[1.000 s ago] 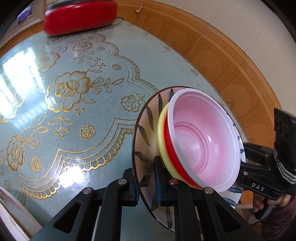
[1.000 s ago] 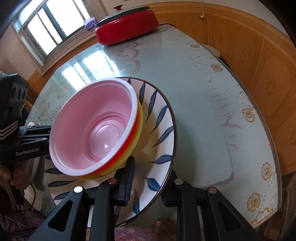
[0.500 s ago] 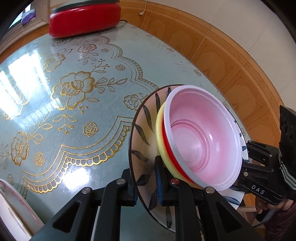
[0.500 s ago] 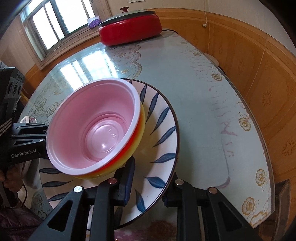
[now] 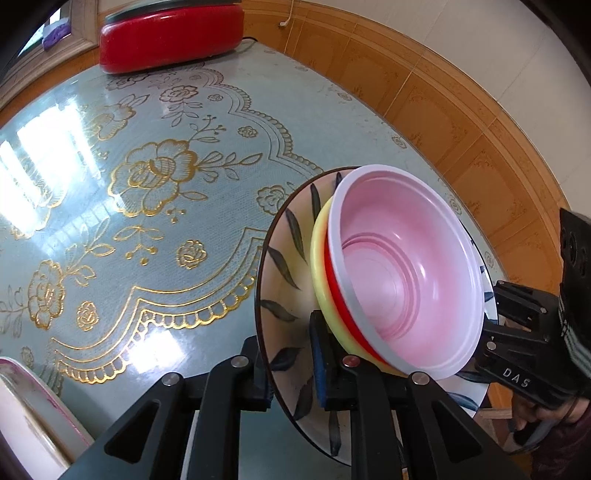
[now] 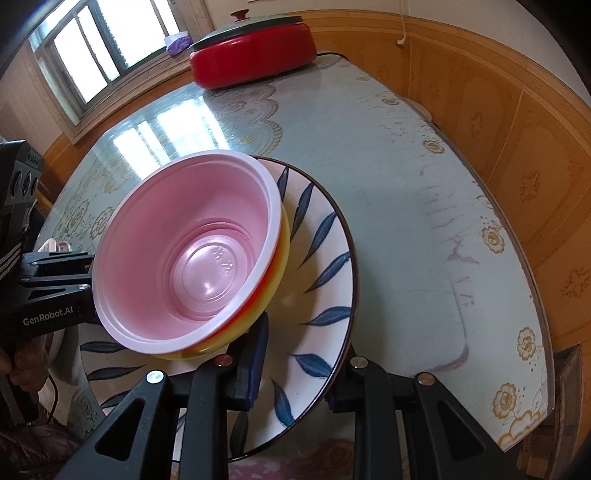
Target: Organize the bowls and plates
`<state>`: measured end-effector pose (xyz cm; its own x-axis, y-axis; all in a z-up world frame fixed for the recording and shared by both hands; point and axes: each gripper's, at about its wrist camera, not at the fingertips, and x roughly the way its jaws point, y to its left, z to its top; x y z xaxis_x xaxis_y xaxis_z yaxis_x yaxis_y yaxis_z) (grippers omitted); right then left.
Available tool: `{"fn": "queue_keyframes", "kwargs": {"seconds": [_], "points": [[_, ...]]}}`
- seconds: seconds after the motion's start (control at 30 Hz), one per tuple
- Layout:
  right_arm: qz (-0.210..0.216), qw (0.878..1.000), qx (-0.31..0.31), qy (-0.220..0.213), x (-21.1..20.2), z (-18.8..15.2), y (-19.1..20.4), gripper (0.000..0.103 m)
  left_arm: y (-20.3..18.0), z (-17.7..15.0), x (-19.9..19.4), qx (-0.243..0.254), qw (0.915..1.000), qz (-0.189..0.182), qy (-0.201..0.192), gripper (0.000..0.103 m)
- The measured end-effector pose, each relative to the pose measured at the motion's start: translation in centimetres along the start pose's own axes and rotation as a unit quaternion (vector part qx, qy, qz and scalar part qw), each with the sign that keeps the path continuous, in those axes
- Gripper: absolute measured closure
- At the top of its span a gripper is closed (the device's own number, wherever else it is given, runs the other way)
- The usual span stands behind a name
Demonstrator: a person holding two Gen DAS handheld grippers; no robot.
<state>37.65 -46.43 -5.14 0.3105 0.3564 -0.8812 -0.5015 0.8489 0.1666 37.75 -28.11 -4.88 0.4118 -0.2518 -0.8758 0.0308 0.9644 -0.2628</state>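
Observation:
A white plate with blue leaves (image 5: 284, 295) (image 6: 317, 258) is held in the air between both grippers, above the table's near edge. On it sits a stack of nested bowls: a pink bowl (image 5: 406, 273) (image 6: 192, 254) on top, inside a red one and a yellow one (image 6: 277, 258). My left gripper (image 5: 291, 373) is shut on the plate's rim on one side. My right gripper (image 6: 295, 373) is shut on the rim on the opposite side. Each gripper shows at the edge of the other's view.
The table (image 5: 147, 184) has a blue cloth with gold flowers under glass. A red electric pan with a lid (image 6: 255, 51) (image 5: 166, 33) stands at the far end. A pink-edged tray (image 5: 26, 417) lies at the near left. Wood panelling runs along the right.
Both grippers have carried the plate and bowls a little higher and further over the table. The grip on the rim is unchanged.

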Motion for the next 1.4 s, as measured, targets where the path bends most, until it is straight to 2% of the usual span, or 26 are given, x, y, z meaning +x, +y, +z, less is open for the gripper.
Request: {"fn": "queue_keyframes", "kwargs": {"seconds": [0.23, 0.43, 0.63, 0.77, 0.93, 1.1, 1.4], "points": [[-0.033, 0.999, 0.025, -0.017, -0.2, -0.7, 1.2, 0.078, 0.3, -0.1, -0.2, 0.018, 0.9998, -0.003, 0.008, 0.087], [-0.032, 0.998, 0.049, -0.025, -0.8, -1.9, 1.5, 0.082, 0.6, -0.2, -0.3, 0.026, 0.9995, -0.011, 0.014, 0.087], [0.001, 0.998, 0.059, -0.025, -1.0, -2.5, 0.8, 0.082, -0.3, -0.2, -1.3, 0.048, 0.9988, 0.011, 0.004, 0.088], [0.01, 0.998, 0.058, -0.023, -0.9, -2.4, 0.7, 0.083, -0.3, 0.2, -1.5, 0.046, 0.9989, 0.013, 0.006, 0.088], [0.009, 0.998, 0.067, -0.02, -1.0, -2.7, 1.0, 0.083, -0.6, 0.6, -1.8, 0.064, 0.9977, 0.02, 0.0, 0.088], [-0.011, 0.996, 0.086, -0.031, -1.3, -3.0, 1.8, 0.083, -0.5, 0.8, -1.9, 0.084, 0.9963, 0.019, 0.003, 0.088], [-0.026, 0.991, 0.122, -0.045, -1.8, -3.8, 4.2, 0.083, 1.1, 0.6, -3.5, 0.112, 0.9938, 0.002, 0.003, 0.088]]}}
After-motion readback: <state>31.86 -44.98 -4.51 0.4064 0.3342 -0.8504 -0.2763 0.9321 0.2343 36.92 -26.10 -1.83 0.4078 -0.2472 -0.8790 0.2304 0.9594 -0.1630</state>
